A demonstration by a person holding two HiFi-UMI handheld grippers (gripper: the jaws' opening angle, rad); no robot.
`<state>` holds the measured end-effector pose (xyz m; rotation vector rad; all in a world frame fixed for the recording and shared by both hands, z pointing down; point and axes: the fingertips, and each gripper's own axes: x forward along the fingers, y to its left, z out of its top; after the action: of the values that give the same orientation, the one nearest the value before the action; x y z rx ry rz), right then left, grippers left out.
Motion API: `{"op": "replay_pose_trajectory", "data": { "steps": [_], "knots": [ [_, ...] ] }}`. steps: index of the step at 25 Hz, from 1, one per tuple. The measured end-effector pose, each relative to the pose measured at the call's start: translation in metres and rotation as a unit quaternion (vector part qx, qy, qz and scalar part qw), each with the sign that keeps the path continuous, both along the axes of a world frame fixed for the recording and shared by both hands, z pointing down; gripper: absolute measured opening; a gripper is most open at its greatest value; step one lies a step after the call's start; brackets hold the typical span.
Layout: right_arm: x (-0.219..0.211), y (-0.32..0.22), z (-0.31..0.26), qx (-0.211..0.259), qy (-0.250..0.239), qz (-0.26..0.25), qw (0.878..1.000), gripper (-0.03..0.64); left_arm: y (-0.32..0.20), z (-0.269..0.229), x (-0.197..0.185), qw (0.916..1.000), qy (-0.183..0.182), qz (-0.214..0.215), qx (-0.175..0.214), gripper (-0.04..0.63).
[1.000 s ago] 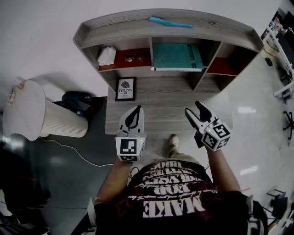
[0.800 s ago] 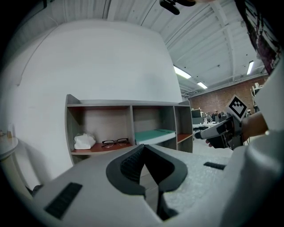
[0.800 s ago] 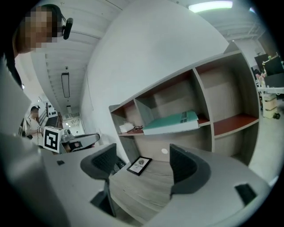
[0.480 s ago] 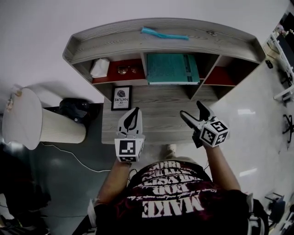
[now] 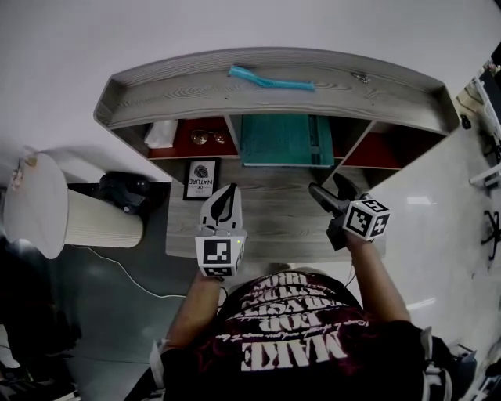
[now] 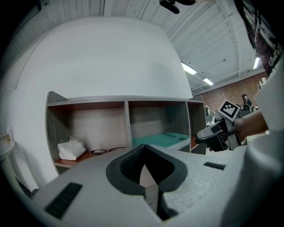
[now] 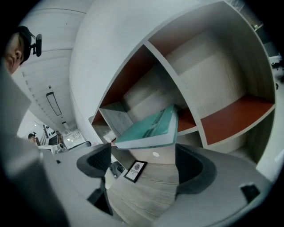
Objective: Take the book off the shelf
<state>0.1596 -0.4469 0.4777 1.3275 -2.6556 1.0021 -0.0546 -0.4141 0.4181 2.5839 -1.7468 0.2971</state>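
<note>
While the grey wood-grain desk (image 5: 274,223) stands against a white wall (image 5: 235,23), the flat teal book (image 5: 286,139) lies in its shelf's (image 5: 274,90) middle compartment, pale page edge facing the person, long axis unclear. The left gripper (image 5: 226,190) is closed and empty; the right gripper (image 5: 327,185) gapes wide, holding nothing.

Grey curved shelf unit (image 5: 352,98): wood-grain laminate, matt; compartment floors red-brown, smooth. Flat teal book (image 5: 282,139): matt cover, pale paper page edges. White crumpled tissue (image 5: 160,133): soft, creased. Pale floor (image 5: 438,227): polished, glossy, reflecting lights. White left gripper (image 5: 225,194): matt plastic shell, faintly grainy; black pads (image 6: 129,165) ribbed, rubbery.
</note>
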Motion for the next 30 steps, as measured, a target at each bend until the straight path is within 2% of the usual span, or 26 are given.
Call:
{"op": "replay_pose_trajectory", "data": {
  "steps": [11, 15, 19, 23, 24, 27, 30],
  "knots": [
    [0.014, -0.044, 0.009, -0.067, -0.087, -0.009, 0.994, 0.448, -0.031, 0.006, 0.032, 0.9999, -0.013, 0.005, -0.010, -0.002],
    [0.008, -0.053, 0.011, -0.118, -0.157, -0.007, 0.980, 0.448, -0.028, 0.016, 0.031, 0.9996, -0.023, 0.001, -0.018, -0.002],
    [0.009, -0.065, 0.018, -0.148, -0.184, 0.010, 0.972, 0.446, -0.022, 0.023, 0.024, 0.9993, -0.026, -0.009, -0.027, -0.002],
    [0.015, -0.072, 0.031, -0.172, -0.225, 0.043, 0.958, 0.299, -0.013, 0.029, 0.019, 0.9987, -0.036, -0.009, -0.035, 0.000],
    [0.015, -0.071, 0.032, -0.175, -0.232, 0.044, 0.956, 0.300, -0.011, 0.030, 0.019, 0.9986, -0.038, -0.009, -0.036, -0.002],
    [0.013, -0.068, 0.029, -0.169, -0.228, 0.039, 0.958, 0.235, -0.006, 0.029, 0.017, 0.9986, -0.039, -0.008, -0.035, -0.002],
    [0.014, -0.059, 0.028, -0.163, -0.247, 0.049, 0.954, 0.229, 0.000, 0.028, 0.014, 0.9986, -0.040, -0.007, -0.034, -0.002]
  ]
}}
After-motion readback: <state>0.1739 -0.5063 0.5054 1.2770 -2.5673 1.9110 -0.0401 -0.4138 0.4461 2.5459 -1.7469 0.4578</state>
